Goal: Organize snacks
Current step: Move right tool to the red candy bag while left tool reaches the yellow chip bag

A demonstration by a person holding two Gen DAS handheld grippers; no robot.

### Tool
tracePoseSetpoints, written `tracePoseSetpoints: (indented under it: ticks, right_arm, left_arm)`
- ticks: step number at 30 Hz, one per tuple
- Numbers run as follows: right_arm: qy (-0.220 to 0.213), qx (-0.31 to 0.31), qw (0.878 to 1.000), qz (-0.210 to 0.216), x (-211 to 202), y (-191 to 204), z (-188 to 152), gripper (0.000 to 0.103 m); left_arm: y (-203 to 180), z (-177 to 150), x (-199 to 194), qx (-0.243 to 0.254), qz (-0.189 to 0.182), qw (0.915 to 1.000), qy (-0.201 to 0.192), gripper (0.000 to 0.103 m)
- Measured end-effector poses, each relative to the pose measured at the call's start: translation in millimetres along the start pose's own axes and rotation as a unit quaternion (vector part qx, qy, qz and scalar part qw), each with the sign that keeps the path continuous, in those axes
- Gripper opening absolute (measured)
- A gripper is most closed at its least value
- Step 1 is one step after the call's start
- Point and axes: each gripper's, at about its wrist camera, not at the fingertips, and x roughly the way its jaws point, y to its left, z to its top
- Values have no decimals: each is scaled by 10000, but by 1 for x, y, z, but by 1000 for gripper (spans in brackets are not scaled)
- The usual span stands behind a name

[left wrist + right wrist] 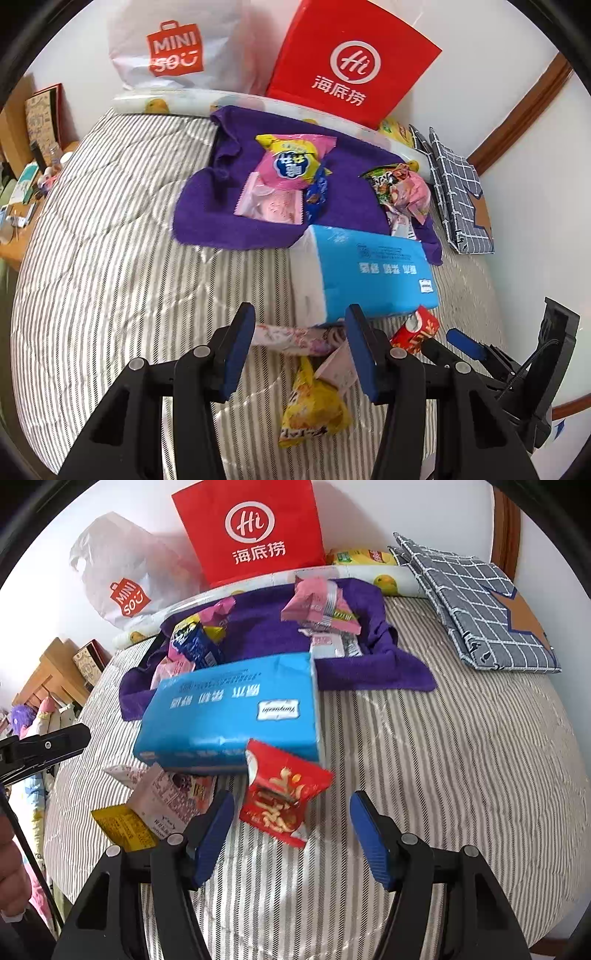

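Grey-and-white striped bedding covers the bed [424,757], where snacks lie scattered near a blue tissue pack [229,716] and on a purple towel [369,672] farther back. The right gripper [291,834] hovers with its blue pads apart, nothing clamped; a red snack packet [284,794] lies on the bed just beyond and between them, leaning against the near edge of the tissue pack. Its long axis runs from the far left, at the tissue pack, to the near right. The left gripper [299,350] also stands apart and empty, above a pink floral packet [295,338] and a yellow packet [314,402]; the yellow one runs near to far. Risk, as a judgement: the red packet is puffy and slick, so closing on one corner could squeeze it out sideways or crush its contents. The soft bedding may give under a downward push, and the tissue pack could be nudged.
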Motion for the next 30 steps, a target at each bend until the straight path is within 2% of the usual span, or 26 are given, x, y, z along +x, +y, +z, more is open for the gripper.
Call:
tracePoseSetpoints:
  ticks: [5, 13, 21, 27, 30]
  right_arm:
    - [21, -34, 10000, -35, 3, 8, -2, 64]
    - [-10, 82, 9997, -225, 16, 13, 2, 64]
    - [-180, -12, 9990, -408, 23, 21, 4, 63]
    - [-104, -13, 9988, -485, 37, 22, 3, 53]
    - [-33, 39, 9989, -464, 44, 20, -1, 43]
  left_arm:
    - [16, -6, -3, -182, 63, 9998, 20, 50]
    - [30, -14, -8, -209, 178, 9996, 44, 50]
    - [36, -30, -7, -253, 128, 9995, 102, 50]
    - [37, -44, -3, -278, -22, 9995, 149, 50]
    - [38, -50, 1, -255, -5, 9995, 203, 50]
